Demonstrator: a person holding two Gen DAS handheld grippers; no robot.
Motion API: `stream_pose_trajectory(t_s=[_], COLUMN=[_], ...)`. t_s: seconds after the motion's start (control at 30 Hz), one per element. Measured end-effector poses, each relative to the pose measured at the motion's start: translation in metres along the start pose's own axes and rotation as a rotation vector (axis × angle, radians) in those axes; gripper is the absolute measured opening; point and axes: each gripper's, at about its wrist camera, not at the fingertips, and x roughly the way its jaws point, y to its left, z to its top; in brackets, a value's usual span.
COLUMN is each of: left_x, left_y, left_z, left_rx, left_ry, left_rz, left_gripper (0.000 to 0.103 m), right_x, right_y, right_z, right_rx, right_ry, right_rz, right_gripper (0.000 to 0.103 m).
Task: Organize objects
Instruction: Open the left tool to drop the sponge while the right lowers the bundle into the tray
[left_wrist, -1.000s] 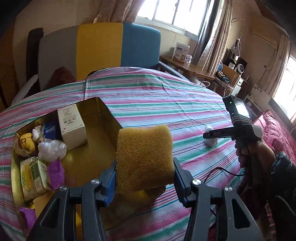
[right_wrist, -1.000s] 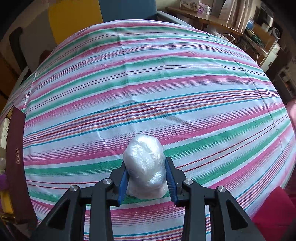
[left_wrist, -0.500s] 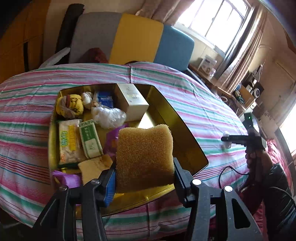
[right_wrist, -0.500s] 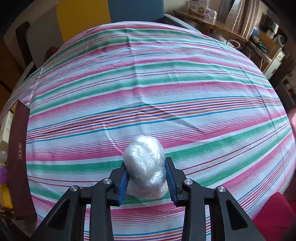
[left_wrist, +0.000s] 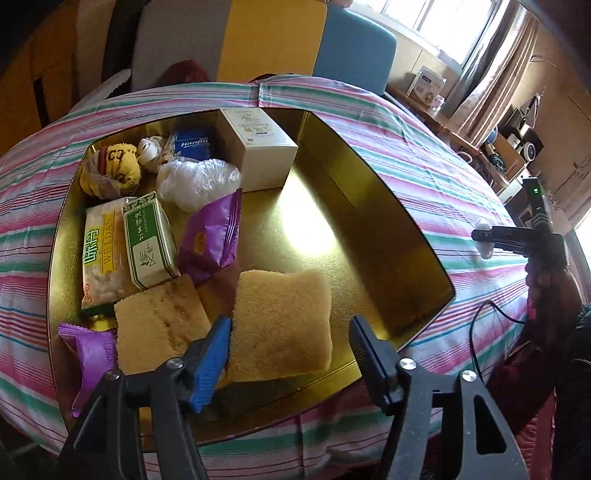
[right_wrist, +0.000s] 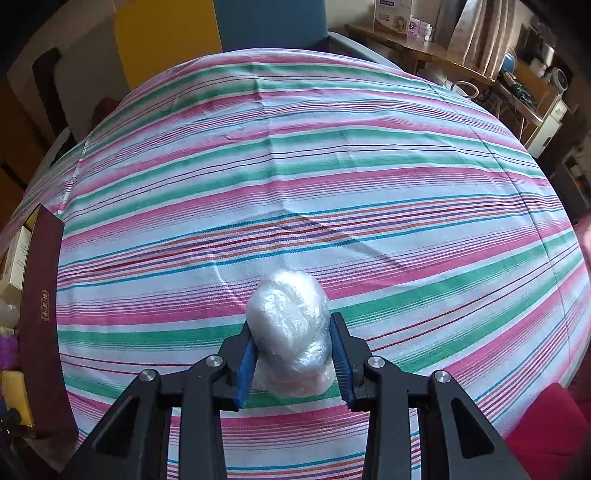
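Bare tin floor (left_wrist: 325, 229) beside white box (left_wrist: 258, 147)

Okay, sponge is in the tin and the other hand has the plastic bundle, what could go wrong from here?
The left gripper is open but straddles the sponge; pulling back could drag it against the tin. The right gripper pinches a soft plastic-wrapped bundle that may slip mid-carry.

The tin box (left_wrist: 388, 229) was shiny gold metal inside. The sponge (left_wrist: 282, 325) looked rough and full of tiny holes. The striped cloth (right_wrist: 332, 155) was soft and matt. The plastic ball (right_wrist: 291, 325) was crinkly and shiny.
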Motion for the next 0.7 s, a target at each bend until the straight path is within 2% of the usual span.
stream_pose_trajectory(t_s=[0.27, 0.37, 0.43, 0.53, 0.7], left_x=[-0.037, -0.053, -0.059, -0.066, -0.072], left_y=[0.006, 0.01, 0.012, 0.023, 0.045], left_z=[-0.003, 0.001, 0.003, 0.004, -0.002], left_rx=[-0.014, -0.015, -0.007, -0.03, -0.106], left_ry=[-0.107, -0.16, -0.187, -0.206, -0.214], left_rz=[0.026, 0.069, 0.114, 0.139, 0.16], left_gripper=[0.068, 0.068, 0.068, 0.068, 0.068], right_x=[-0.002, -0.011, -0.023, -0.051, -0.098], right_y=[0.0, 0.004, 0.015, 0.058, 0.16], right_z=[0.001, 0.001, -0.002, -0.005, -0.015], right_rx=[0.002, 0.006, 0.011, -0.055, -0.265], right_ry=[-0.019, -0.041, -0.054, -0.102, -0.156], right_rz=[-0.007, 0.04, 0.102, 0.2, 0.359], right_gripper=[0.037, 0.037, 0.037, 0.037, 0.037])
